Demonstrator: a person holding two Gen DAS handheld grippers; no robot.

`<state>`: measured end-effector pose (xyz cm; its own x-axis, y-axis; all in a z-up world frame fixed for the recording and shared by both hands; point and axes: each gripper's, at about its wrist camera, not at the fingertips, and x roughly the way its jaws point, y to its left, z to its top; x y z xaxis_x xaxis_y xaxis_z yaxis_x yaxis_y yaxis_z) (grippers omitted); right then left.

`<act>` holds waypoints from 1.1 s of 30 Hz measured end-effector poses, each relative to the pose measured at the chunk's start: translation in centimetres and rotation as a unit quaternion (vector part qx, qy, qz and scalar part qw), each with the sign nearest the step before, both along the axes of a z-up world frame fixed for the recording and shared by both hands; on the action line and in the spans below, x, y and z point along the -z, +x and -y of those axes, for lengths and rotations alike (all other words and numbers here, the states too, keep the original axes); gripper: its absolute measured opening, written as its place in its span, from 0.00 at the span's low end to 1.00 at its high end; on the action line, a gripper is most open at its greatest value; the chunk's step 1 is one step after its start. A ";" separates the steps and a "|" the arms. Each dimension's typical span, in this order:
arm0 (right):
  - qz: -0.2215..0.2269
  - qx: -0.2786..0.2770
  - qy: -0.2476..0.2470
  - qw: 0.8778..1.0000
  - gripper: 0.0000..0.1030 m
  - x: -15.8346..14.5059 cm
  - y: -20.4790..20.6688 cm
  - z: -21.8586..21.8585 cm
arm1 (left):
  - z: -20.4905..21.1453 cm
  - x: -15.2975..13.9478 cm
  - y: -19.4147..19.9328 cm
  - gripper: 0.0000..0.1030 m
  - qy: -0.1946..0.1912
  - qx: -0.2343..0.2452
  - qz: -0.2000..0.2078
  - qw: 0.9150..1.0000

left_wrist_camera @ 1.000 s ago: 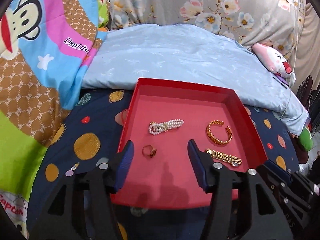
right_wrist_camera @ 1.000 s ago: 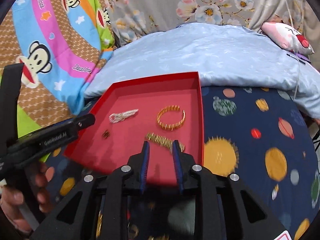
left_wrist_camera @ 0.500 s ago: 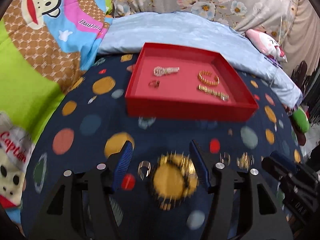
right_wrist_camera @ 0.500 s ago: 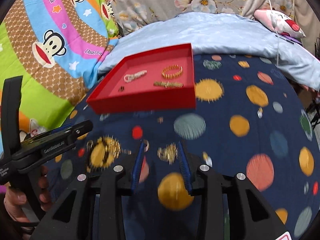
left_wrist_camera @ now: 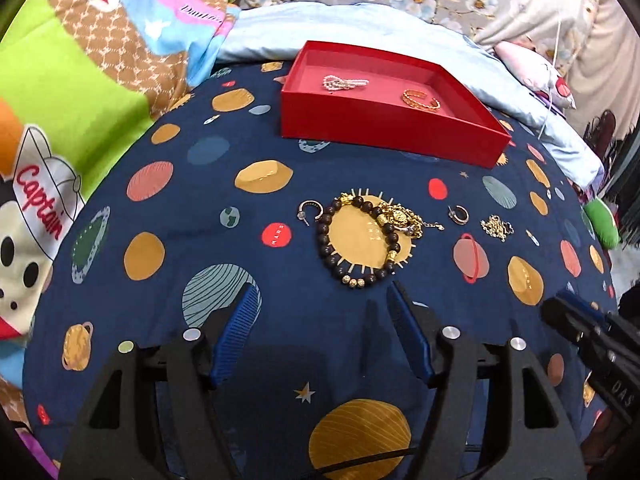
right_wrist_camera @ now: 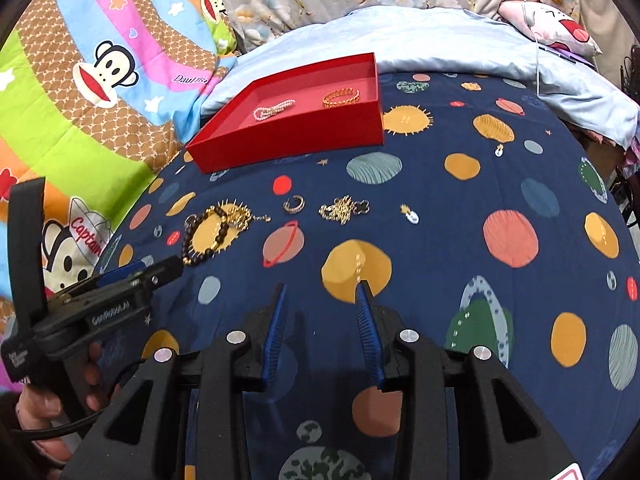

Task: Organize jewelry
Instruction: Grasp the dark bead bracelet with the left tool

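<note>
The tray [left_wrist_camera: 384, 128] lies on the bedspread [left_wrist_camera: 168, 280], with a pearl bracelet [left_wrist_camera: 344, 82] and a bangle [left_wrist_camera: 420, 98] in it. Before the tray lie a hoop [left_wrist_camera: 310, 210], bead bracelet [left_wrist_camera: 356, 240], chain [left_wrist_camera: 404, 216], second hoop [left_wrist_camera: 459, 213] and chain cluster [left_wrist_camera: 496, 227], left to right. Behind the tray lies a pillow [left_wrist_camera: 360, 24].
</note>
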<state>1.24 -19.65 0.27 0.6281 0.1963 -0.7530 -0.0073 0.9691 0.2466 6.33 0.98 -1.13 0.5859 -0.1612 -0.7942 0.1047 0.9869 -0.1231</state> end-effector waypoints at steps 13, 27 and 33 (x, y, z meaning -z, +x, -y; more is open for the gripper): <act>-0.003 0.005 0.000 1.000 0.39 0.1 0.1 0.1 | 0.4 1.0 2.8 0.40 0.010 -0.024 -0.012 1.000; -0.009 -0.051 0.005 0.999 0.39 0.7 3.1 -3.4 | -0.5 0.1 3.0 0.07 0.001 -0.010 0.005 1.000; -0.005 -0.076 0.007 0.997 0.38 0.7 5.4 -5.5 | -1.8 -2.6 2.4 0.07 -0.020 -0.011 0.024 0.999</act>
<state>6.64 -14.13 -0.45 0.5831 0.2995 -0.7552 -0.1518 0.9534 0.2609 8.69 2.81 1.43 0.6265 -0.1777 -0.7589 0.0888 0.9836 -0.1571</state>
